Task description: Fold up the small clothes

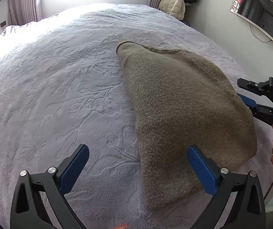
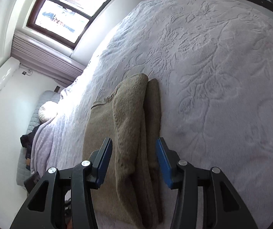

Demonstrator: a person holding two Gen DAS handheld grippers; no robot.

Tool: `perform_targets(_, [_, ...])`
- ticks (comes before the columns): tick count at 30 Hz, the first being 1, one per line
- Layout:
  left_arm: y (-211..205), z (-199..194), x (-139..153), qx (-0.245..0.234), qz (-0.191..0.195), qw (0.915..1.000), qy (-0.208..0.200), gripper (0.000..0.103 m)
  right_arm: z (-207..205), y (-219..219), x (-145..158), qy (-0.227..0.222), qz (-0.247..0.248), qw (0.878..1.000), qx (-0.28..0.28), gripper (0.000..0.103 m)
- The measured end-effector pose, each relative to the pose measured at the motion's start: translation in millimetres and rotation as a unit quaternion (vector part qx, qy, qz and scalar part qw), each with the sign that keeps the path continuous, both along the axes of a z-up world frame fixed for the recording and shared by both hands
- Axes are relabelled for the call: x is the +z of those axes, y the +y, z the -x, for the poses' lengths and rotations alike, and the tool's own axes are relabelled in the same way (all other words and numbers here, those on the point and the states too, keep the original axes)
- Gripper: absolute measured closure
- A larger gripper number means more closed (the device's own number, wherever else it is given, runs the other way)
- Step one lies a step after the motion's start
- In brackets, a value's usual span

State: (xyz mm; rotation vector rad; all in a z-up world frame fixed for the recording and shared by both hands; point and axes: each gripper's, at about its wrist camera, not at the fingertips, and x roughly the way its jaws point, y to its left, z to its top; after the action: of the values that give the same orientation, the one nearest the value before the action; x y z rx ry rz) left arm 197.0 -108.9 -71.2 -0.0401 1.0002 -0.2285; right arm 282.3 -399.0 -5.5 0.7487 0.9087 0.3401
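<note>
Sweater [image 1: 182, 110]: olive-brown fuzzy knit, folded lengthwise into long narrow stack, lying flat on bed [image 1: 60, 87]. Left-wrist view: top face smooth, far end narrow with ribbed rim, near end broad, right edge rounded. Right-wrist view [image 2: 130, 126]: several layers visible, thick folded roll on top, thinner strip alongside at right, flat panel with seam line at left. Fold edges run roughly parallel, slightly uneven. Fabric soft, no print.
</note>
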Motion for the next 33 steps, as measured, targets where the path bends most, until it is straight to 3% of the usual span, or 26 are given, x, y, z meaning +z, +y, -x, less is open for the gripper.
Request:
perform_targets(2, [-1, -5, -1, -0.002, 0.002, 1.0000, 0.002, 0.000, -18, 3, -4, 0.004, -0.002, 1.000, 0.007, 0.053])
perform_targets(4, [-3, -9, -2, -0.005, 0.001, 1.0000, 0.004, 0.000, -32, 10, -5, 0.008, 0.001, 1.000, 0.016, 0.070])
perform_targets(5, [-4, -11, -3, -0.006, 0.001, 1.0000, 0.004, 0.000, -36, 12, -3, 0.007, 0.012, 1.000, 0.013, 0.093])
perform_targets(6, [-5, -12, -4, -0.008, 0.002, 1.0000, 0.004, 0.000, -37, 14, 0, 0.002, 0.019, 1.000, 0.010, 0.094])
perform_targets(9, [-8, -18, -9, -0.011, 0.008, 0.9999, 0.008, 0.000, -38, 20, 9, -0.018, 0.066, 0.998, 0.008, 0.094])
perform_targets(12, [-8, -19, -12, -0.012, 0.018, 0.9997, 0.015, 0.000, -40, 16, -11, 0.010, 0.095, 0.995, 0.004, 0.094])
perform_targets(16, [-9, -18, -12, -0.012, 0.012, 0.9997, 0.016, 0.000, -34, -1, -29, 0.017, 0.035, 0.999, -0.015, 0.094])
perform_targets(25, [-9, -17, -11, -0.009, 0.007, 0.9998, 0.016, 0.000, -11, -18, -22, 0.020, 0.011, 1.000, -0.020, 0.085])
perform_targets(33, [-10, -14, -11, -0.010, 0.004, 0.9998, 0.015, 0.000, 6, -40, -24, 0.015, -0.003, 1.000, -0.022, 0.064])
